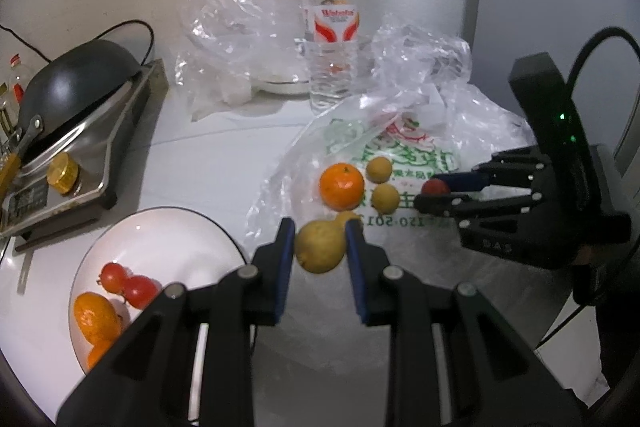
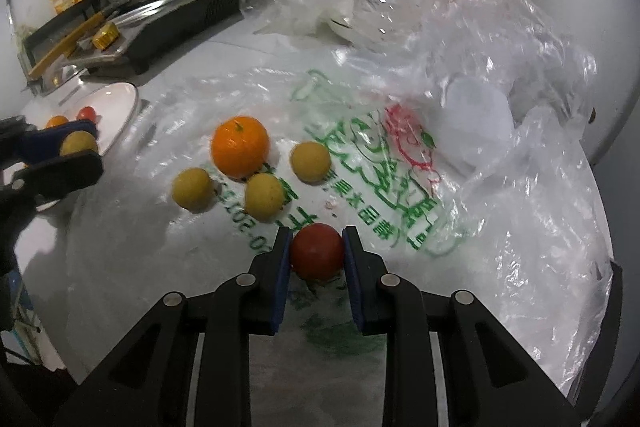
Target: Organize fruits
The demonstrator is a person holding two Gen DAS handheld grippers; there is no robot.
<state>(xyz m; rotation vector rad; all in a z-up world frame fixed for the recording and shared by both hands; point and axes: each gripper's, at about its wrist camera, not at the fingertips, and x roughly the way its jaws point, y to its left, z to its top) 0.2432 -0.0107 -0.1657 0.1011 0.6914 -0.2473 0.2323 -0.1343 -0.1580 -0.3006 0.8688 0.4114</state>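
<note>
The left hand-held gripper [image 1: 320, 247] is closed on a yellow fruit [image 1: 320, 247], which sits between its two blue pads, and the right hand-held gripper [image 2: 316, 257] is closed in the same way on a red tomato [image 2: 316, 257]. Both fruits are held just above the printed plastic bag [image 2: 360, 155] that is spread on the table [image 1: 208, 155]. The relation that matters for the next move is where the white plate [image 1: 160, 231] lies. In the left wrist view it is down and to the left of the left hand-held gripper, quite near, and it already carries two small tomatoes [image 1: 128, 285] and orange fruit [image 1: 96, 319]. In the right wrist view the same plate appears far to the left, behind the left hand-held gripper, so the right one is well apart from it and the left one stands between. I judge that the left hand is the nearer one and should go to the plate first, and the right hand can follow when the way is free. Four fruits are not yet picked: a big orange [image 2: 240, 147] and three small yellow fruits [image 2: 264, 197] that lie close together on the bag, in front of the right hand-held gripper. The yellow fruit in the left grip looks rather round, so I cannot tell any long axis for it.
</note>
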